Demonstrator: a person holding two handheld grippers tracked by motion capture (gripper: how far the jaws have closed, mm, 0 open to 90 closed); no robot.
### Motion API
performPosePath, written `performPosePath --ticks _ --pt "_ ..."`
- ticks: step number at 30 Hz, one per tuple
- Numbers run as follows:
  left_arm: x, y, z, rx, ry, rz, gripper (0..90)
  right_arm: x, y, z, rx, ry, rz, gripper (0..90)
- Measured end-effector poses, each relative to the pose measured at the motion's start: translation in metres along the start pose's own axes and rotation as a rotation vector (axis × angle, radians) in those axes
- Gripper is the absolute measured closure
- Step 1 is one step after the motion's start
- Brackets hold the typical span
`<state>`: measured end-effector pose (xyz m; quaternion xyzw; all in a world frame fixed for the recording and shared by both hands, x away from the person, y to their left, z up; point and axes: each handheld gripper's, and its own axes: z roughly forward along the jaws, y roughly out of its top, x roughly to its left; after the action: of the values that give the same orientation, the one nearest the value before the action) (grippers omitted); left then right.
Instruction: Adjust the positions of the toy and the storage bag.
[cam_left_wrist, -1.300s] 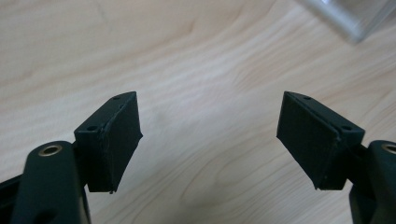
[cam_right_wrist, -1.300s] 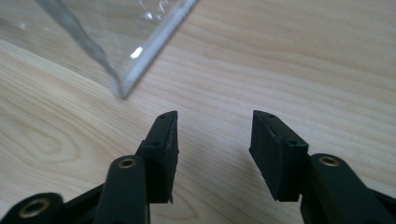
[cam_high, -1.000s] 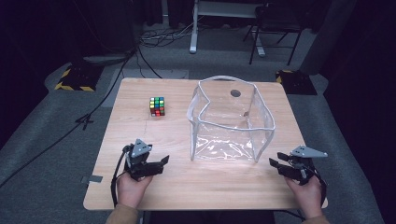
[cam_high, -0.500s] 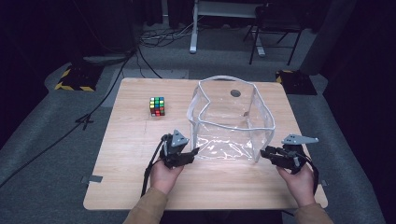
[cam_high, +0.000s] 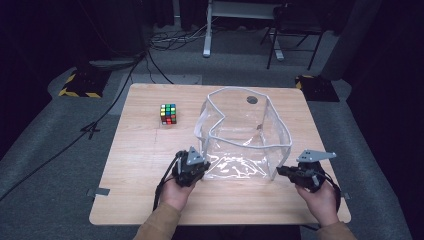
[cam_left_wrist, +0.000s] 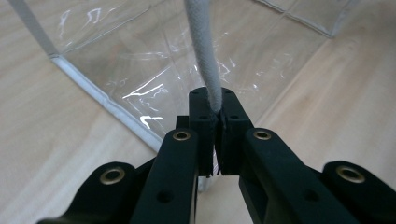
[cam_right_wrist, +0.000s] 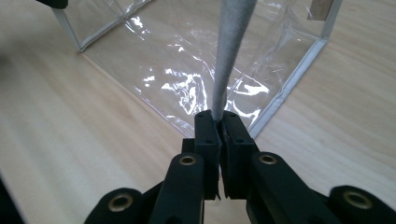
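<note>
Dark grey flooring, cables and chair legs are seen around a light wooden table (cam_high: 150, 200) in the high view. On the table a clear plastic bag (cam_high: 240, 140) with white edging stands open, and a colour cube (cam_high: 168, 113) sits well apart to its left, toward the far side. The left gripper (cam_high: 199, 167) is held at the bag's near left corner and the right gripper (cam_high: 281, 171) at its near right corner, each gripped by a hand (cam_high: 176, 192) entering from below.

In the left gripper view, the jaws are pressed together on a white trim edge (cam_left_wrist: 205, 60) of the bag, which rises from between them; creased clear plastic is seen beyond.

In the right gripper view, the jaws are likewise pinched on a grey-white trim edge (cam_right_wrist: 231, 51), with the bag's glossy wall and the wood grain behind it.
</note>
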<state>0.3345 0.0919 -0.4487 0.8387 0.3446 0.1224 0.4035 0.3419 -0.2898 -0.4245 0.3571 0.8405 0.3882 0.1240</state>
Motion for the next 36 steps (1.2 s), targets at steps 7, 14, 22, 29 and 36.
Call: performPosePath --ticks 7,14,22,29,36 --pt "-0.021 -0.03 -0.033 0.011 -0.037 0.01 86.7 0.041 -0.021 -0.017 -0.003 0.072 -0.054 85.6" --pt "-0.038 -0.045 -0.051 0.023 -0.046 0.029 86.5 0.061 -0.035 -0.029 -0.005 0.118 -0.071 85.5" --pt "-0.044 -0.054 -0.06 0.016 -0.056 0.019 84.4 0.071 -0.041 -0.034 -0.009 0.141 -0.065 84.9" --pt "-0.034 -0.059 -0.076 -0.029 -0.054 -0.018 48.4 0.071 -0.045 -0.036 -0.009 0.178 -0.121 62.8" --pt "-0.013 -0.062 -0.095 -0.104 -0.015 -0.124 39.1 0.051 -0.06 -0.049 -0.04 0.167 -0.076 55.5"
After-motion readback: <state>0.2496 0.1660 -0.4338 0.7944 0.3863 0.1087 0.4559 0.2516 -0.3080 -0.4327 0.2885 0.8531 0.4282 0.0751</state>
